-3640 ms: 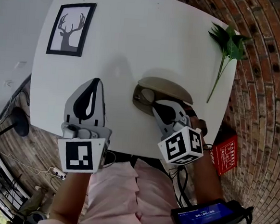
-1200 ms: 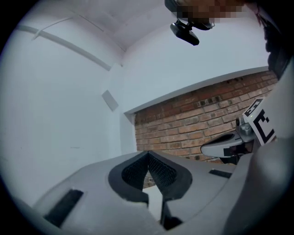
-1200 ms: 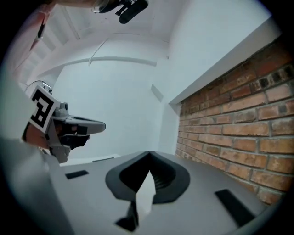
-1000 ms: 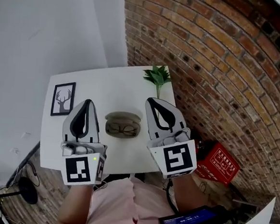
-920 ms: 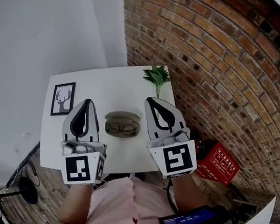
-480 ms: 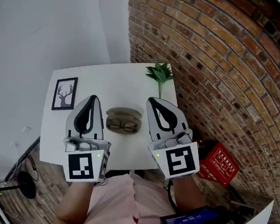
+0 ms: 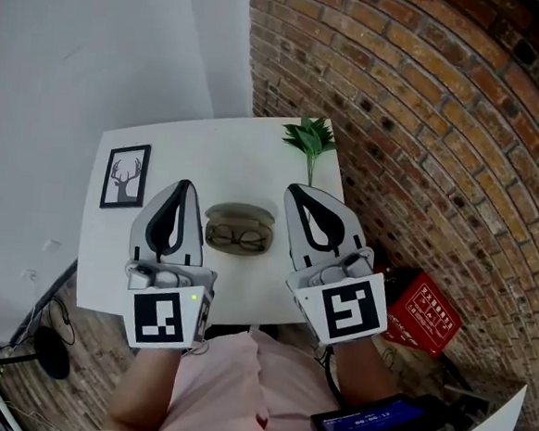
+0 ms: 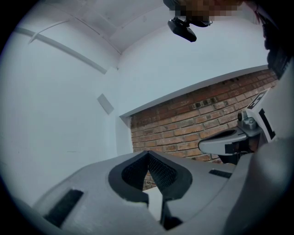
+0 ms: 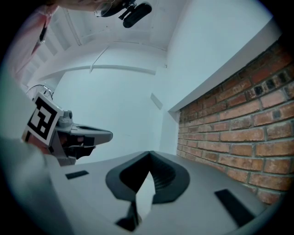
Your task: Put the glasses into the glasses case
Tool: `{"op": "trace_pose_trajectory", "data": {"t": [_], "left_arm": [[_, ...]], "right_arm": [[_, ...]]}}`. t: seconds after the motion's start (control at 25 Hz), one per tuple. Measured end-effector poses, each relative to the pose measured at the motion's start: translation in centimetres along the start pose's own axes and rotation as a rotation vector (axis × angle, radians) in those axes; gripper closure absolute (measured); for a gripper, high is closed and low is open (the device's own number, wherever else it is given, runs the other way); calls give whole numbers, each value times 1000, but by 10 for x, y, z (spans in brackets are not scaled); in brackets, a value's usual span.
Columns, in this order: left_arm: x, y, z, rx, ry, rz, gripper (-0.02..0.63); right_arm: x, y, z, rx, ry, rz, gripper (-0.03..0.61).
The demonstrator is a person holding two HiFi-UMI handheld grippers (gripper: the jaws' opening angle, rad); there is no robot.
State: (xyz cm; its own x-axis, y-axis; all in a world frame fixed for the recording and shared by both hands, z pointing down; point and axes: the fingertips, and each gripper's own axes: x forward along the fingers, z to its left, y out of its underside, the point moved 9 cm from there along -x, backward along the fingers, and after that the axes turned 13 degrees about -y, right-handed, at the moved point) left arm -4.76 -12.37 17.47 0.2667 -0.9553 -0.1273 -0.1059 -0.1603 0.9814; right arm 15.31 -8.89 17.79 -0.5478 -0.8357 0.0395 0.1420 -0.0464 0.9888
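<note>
An open beige glasses case (image 7: 240, 216) lies on the white table (image 7: 219, 150), with dark-rimmed glasses (image 7: 238, 240) inside it. I hold both grippers level, high above the table. In the head view my left gripper (image 7: 184, 186) hangs left of the case and my right gripper (image 7: 296, 190) right of it, the case showing between them. Both are shut, tips meeting, nothing between the jaws. In the left gripper view the left gripper (image 8: 148, 152) faces a brick wall; the right gripper (image 9: 149, 153) faces a white wall and bricks.
A framed deer picture (image 7: 125, 175) lies on the table's left part and a green leafy sprig (image 7: 310, 139) at its far right corner. A brick wall (image 7: 425, 129) runs along the right, a red box (image 7: 420, 313) on the floor beside it. A white wall (image 7: 98, 38) stands behind.
The right gripper has left the case and risen with the left; the head has pulled far back from the table. Over the last second both grippers stay nearly still.
</note>
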Motion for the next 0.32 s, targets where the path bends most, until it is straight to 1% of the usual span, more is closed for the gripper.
{"op": "trace_pose_trajectory", "data": {"t": [0.32], "left_arm": [[2,4,1,0,-1,3,604]], "right_arm": [[4,3,0,-2,0,5,575]]}}
